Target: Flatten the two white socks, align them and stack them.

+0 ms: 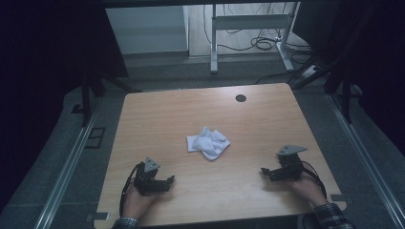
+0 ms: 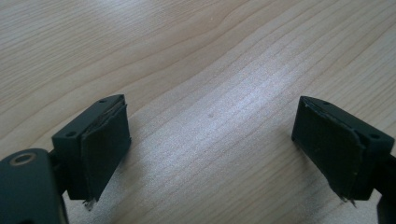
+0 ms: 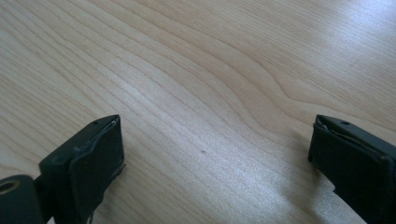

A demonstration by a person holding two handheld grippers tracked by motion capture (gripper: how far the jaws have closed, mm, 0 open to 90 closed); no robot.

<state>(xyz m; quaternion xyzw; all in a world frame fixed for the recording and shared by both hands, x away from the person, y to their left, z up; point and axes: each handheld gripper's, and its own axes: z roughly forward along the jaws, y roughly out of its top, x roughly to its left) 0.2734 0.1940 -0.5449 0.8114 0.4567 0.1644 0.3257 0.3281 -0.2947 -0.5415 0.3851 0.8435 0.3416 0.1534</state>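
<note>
Cloth (image 1: 208,142): crumpled, mid-table (image 1: 157,109). Left gripper (image 1: 167,181), right gripper (image 1: 265,171): flanking cloth, well apart, jaws wide, empty.

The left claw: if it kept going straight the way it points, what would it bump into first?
Probably nothing but bare wooden table. The left claw points toward the right claw, jaws wide open; its own view shows wood grain ahead. The crumpled white cloth seems off that line, though depth is unclear.

We seem to be in a lab or test room: a bare wooden table (image 1: 157,119) with a cable hole (image 1: 240,98) stands inside dark curtains (image 1: 43,71) and aluminium rails (image 1: 67,167), with loose cables (image 1: 260,43) under a white desk frame (image 1: 248,24) behind.
</note>
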